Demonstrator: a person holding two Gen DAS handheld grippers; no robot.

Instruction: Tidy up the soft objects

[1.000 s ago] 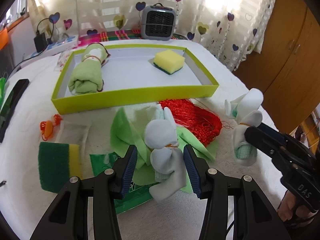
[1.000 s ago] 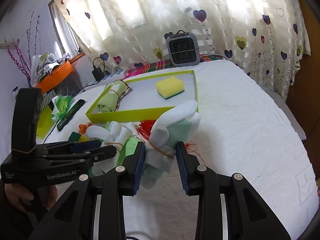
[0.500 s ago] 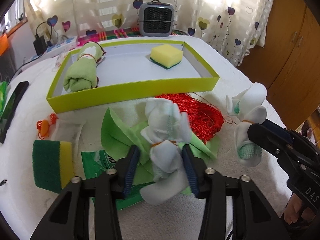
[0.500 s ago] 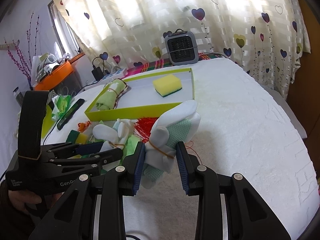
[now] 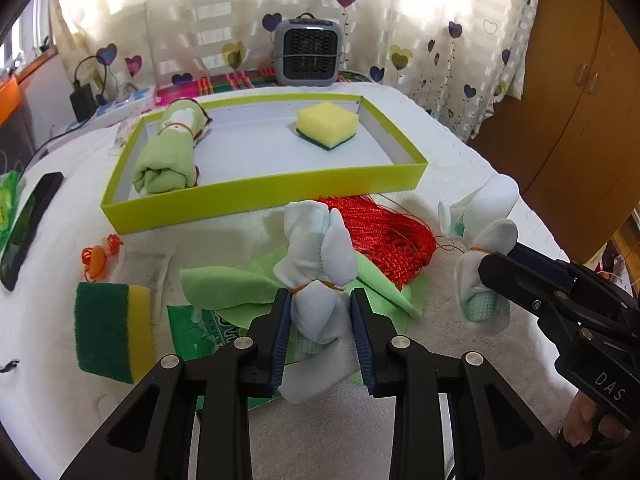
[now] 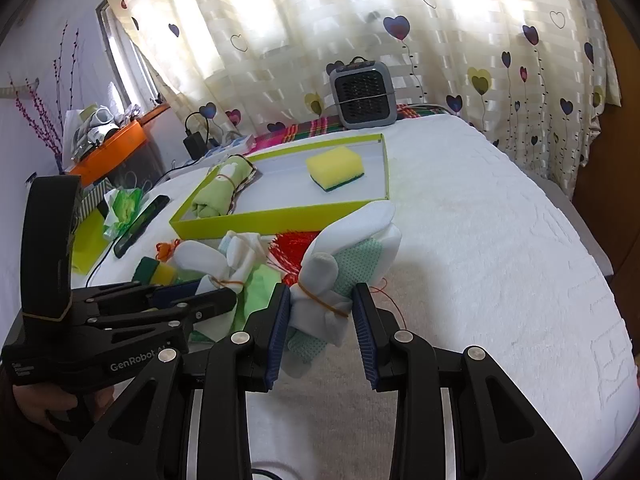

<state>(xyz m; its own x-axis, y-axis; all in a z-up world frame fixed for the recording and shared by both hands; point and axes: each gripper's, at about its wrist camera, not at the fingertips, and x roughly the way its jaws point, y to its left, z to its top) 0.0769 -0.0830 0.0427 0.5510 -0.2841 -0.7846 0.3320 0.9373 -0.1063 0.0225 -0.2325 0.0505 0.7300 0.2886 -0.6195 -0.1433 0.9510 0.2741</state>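
Sock bundle (image 5: pixel 316 280), white and tied with a rubber band, sits between your left gripper (image 5: pixel 322 336) pads, whose jaws have just been closing and now press its lower half, above the green cloth (image 5: pixel 224 290) near the bed's (image 6: pixel 500 280) front edge. Your right gripper (image 6: pixel 322 332) is clamped on a second sock bundle (image 6: pixel 340 264). Beyond both, the green tray (image 5: pixel 256 200) holds a rolled towel (image 5: pixel 168 156) and a yellow sponge (image 5: pixel 326 124).

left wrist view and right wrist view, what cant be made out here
- Left wrist view: the lower end of the white bundle in the left gripper, which has just been closing, is hidden behind its fingers.
- Left wrist view: the print on the green packet is covered by the green cloth.
- Right wrist view: the green sponge is mostly hidden by the left gripper.
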